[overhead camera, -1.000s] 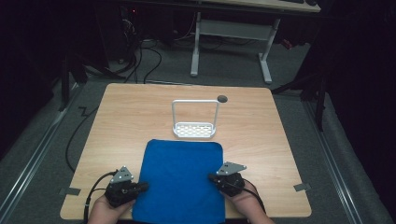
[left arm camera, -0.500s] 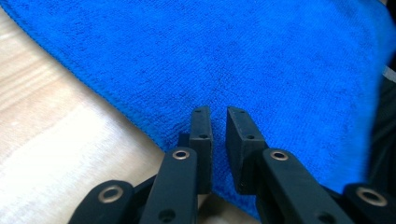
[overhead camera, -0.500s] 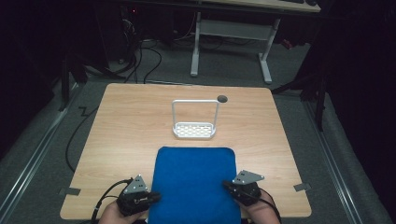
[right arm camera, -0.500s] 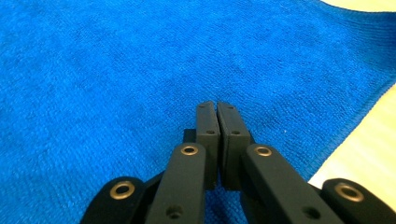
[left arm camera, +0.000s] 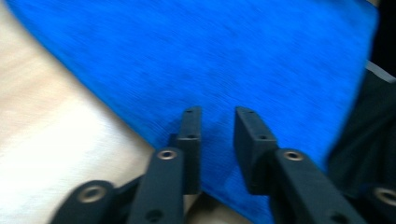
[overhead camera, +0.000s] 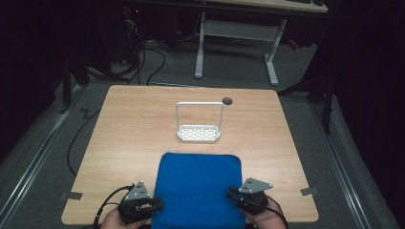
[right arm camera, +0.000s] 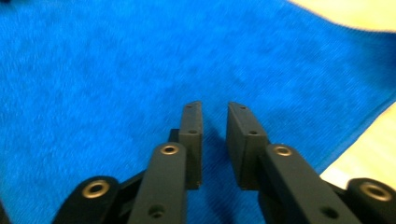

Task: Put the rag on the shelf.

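The blue towel lies flat at the near edge of the table, its front hem running off toward the person's side, and a gripper sits at each near corner — a placing that reads as the end of a spreading or pulling step, with the cloth squared to the table. The left gripper points in at the towel's left edge; in the left gripper view its jaws have just been opening and stand apart over the hem, the blue towel under them but not pinched. The right gripper mirrors it on the right edge, its jaws likewise just opened, a clear gap between the pads above the cloth — released, holding nothing. Beyond the towel's far edge there is bare wood, then a white wire rack standing upright, apart from the cloth, with a small dark hole behind it. Open table runs along both sides of the towel, so the hands have room to draw outward.
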A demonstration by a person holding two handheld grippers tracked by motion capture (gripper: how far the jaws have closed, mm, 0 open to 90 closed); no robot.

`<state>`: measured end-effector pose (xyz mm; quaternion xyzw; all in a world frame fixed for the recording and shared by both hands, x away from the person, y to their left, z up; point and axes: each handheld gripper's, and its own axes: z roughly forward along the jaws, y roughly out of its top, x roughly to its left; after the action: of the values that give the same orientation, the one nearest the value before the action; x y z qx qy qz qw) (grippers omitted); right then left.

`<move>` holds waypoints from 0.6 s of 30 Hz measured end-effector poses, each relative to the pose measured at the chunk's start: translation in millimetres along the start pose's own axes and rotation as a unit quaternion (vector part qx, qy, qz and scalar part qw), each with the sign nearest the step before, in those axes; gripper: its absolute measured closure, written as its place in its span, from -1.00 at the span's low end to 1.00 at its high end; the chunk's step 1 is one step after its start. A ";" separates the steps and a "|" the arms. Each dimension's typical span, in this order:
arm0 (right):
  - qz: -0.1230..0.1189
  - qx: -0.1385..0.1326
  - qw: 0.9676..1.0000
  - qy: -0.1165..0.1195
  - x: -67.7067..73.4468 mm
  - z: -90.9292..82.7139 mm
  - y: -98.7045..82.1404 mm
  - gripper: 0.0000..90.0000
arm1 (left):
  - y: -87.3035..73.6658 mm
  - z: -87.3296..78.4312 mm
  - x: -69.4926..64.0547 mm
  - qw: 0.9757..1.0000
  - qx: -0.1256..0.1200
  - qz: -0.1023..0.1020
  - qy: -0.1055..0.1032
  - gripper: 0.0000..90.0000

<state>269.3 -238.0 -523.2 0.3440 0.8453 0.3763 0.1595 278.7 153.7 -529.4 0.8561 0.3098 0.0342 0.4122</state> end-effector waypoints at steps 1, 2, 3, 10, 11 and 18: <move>0.003 -0.003 1.000 -0.001 -0.6 0.1 0.5 0.63 | 0.4 -0.4 3.9 1.000 -0.005 -0.007 0.014 0.51; 0.001 -0.006 1.000 -0.006 -1.2 0.9 1.0 0.56 | 1.9 -2.1 14.0 0.999 -0.019 -0.024 0.038 0.46; -0.001 -0.009 1.000 -0.007 -1.8 1.3 1.2 0.53 | 2.9 -2.7 19.7 0.998 -0.028 -0.035 0.045 0.43; 0.009 -0.027 1.000 -0.008 -9.2 -0.2 -0.2 0.47 | 21.7 3.7 52.8 0.990 -0.066 -0.087 0.087 0.15; 0.011 -0.031 0.999 -0.010 -10.1 -1.0 -0.7 0.46 | 31.2 8.5 63.5 0.988 -0.070 -0.098 0.102 0.11; 0.030 -0.046 0.998 -0.014 -16.1 -9.7 -11.1 0.31 | 66.1 33.3 84.3 0.986 -0.061 -0.100 0.121 0.04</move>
<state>270.5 -259.7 -524.9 0.3671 0.8141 0.4143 0.1757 390.2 147.0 -519.8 0.7837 0.4388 0.1151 0.4242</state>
